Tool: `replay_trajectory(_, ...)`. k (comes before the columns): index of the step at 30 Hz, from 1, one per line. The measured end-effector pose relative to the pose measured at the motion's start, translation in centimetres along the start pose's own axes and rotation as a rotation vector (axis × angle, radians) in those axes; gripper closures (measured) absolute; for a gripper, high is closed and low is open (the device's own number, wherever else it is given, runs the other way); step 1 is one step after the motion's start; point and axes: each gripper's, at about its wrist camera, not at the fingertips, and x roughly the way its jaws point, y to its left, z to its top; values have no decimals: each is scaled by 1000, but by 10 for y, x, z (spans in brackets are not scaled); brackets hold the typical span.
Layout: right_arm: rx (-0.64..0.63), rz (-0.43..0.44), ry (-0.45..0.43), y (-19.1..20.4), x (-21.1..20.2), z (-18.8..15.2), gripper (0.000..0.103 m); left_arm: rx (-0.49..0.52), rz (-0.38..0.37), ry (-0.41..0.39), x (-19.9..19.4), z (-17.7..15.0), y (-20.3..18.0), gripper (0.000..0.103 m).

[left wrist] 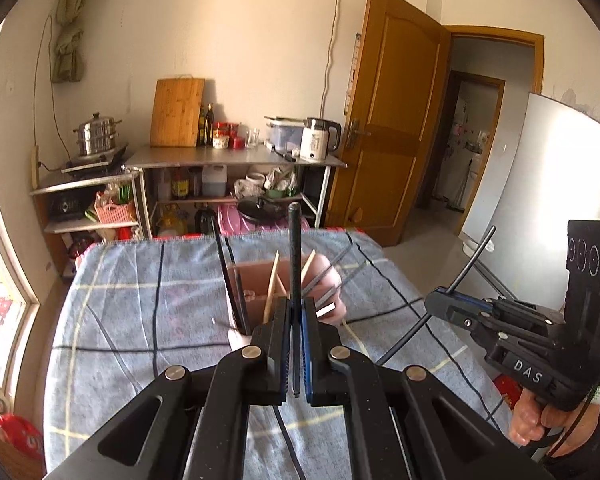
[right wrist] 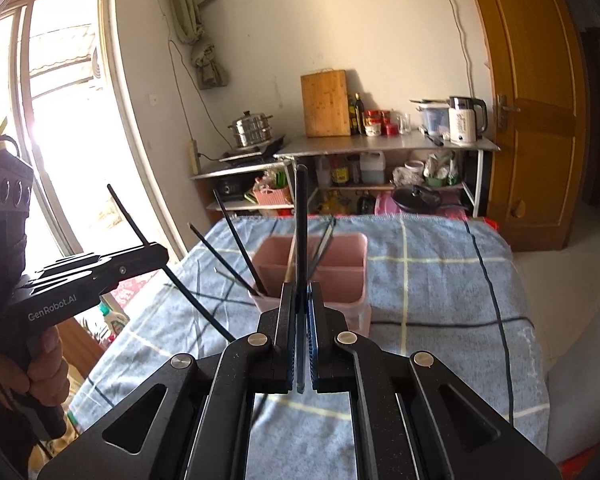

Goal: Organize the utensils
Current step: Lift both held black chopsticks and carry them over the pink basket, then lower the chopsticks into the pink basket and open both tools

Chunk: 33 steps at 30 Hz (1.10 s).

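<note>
The left gripper (left wrist: 296, 344) is clamped on a black chopstick (left wrist: 295, 256) that stands nearly upright between its pads, tip rising above the table's far edge. The right gripper (right wrist: 300, 344) is likewise closed tight on a second black chopstick (right wrist: 301, 216), also near upright. In each wrist view the other gripper shows at the side, held in a hand (left wrist: 540, 420) – its chopstick slants out of the closed jaws.

Just beyond both grippers stands a pink holder (right wrist: 340, 276) with a divider across it, on a blue checked cloth (right wrist: 428, 280) covering the table. More chopsticks – black ones (right wrist: 236, 240) and pale wooden ones (left wrist: 271, 288) – lean inside it, fanned outward.

Farther off, a metal shelf (left wrist: 236, 158) against the wall carries a cutting board (left wrist: 177, 113), bottles, a kettle (left wrist: 318, 139) and a steamer pot (left wrist: 97, 134). A wooden door (left wrist: 396, 112) stands open to the right.
</note>
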Motion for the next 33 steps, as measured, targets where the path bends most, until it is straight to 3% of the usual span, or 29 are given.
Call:
replay_trajectory(7,-25,15,-69,14,8,38,98,9,31,-55,1,45,9,99)
replay_trajectory(13,-22,10,-95,17,25,61,98,28,63,-54,18,67,16,98)
replay_trajectory(33,3,-8,-62,11,92,62,98,11,99,11,84,63,46,98)
